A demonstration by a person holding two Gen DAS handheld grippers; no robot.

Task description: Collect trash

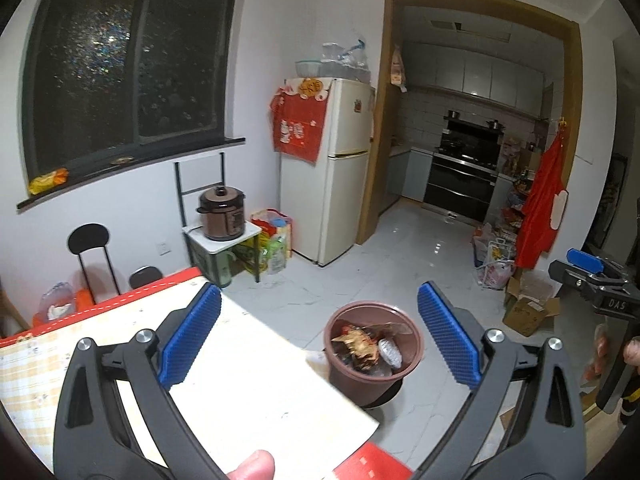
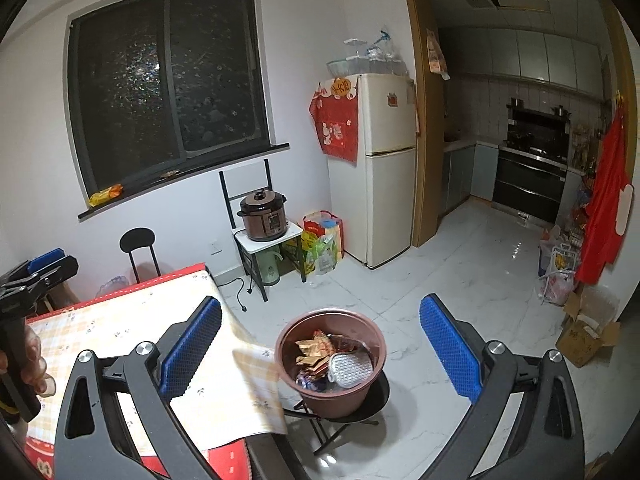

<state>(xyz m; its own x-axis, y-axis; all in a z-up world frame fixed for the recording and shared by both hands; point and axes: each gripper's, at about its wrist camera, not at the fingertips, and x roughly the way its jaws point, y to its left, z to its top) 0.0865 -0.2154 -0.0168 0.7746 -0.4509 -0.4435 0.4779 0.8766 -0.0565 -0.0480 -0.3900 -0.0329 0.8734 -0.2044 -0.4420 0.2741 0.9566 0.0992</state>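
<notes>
A brown plastic bin (image 1: pixel 374 356) (image 2: pixel 331 360) stands on a black stool (image 2: pixel 360 404) beside the table corner, holding wrappers and a silvery foil piece (image 2: pixel 350 368). My left gripper (image 1: pixel 320 340) hangs above and short of the bin, its blue pads wide open with nothing between them. My right gripper (image 2: pixel 320 344) is also wide open and empty, with the bin seen between its fingers from above. Each gripper shows at the edge of the other's view: the right gripper (image 1: pixel 592 276) at the far right, the left gripper (image 2: pixel 40 268) at the far left.
The table (image 1: pixel 248 376) (image 2: pixel 132 320) with a checked cloth and red border lies at the lower left. A cooker (image 2: pixel 264 216) on a small stand, bags, a fridge (image 2: pixel 384 168), black stools and cardboard boxes (image 2: pixel 588 336) ring the white tiled floor. A doorway opens into the kitchen.
</notes>
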